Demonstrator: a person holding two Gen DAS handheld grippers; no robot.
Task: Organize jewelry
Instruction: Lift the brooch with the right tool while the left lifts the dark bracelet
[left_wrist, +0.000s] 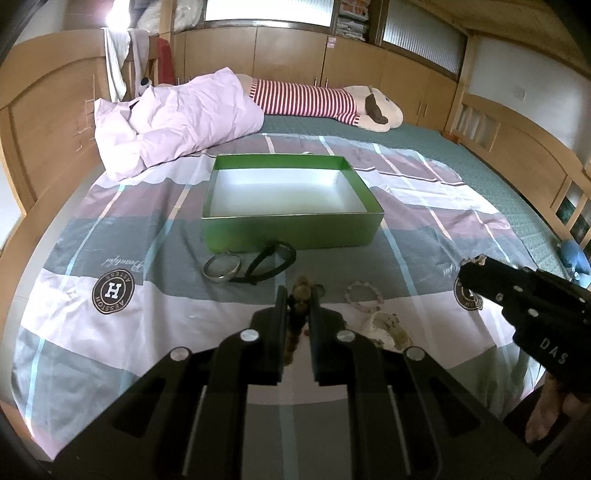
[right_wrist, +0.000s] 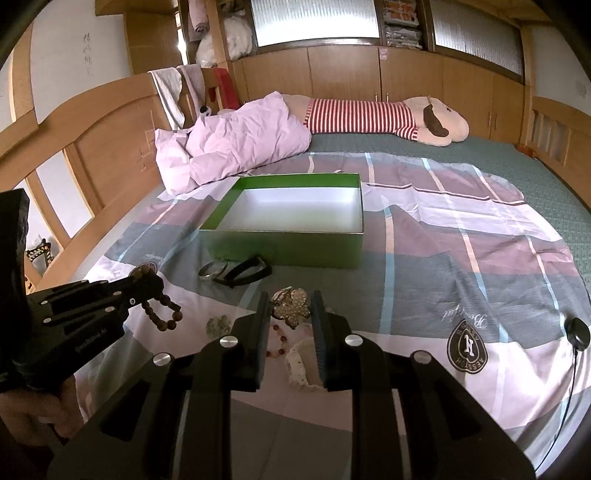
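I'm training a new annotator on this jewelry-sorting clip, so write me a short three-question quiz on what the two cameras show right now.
1. True or false: the green box already has jewelry in it.
2. Which piece is clamped in the jaws of the left gripper? A. silver bangle B. brown bead bracelet C. black loop
3. In a few words, what is the right gripper holding?

Key:
1. False. Its white inside is bare.
2. B. The beads hang from its tip in the right wrist view.
3. A flower-shaped ornament, held between the jaws.
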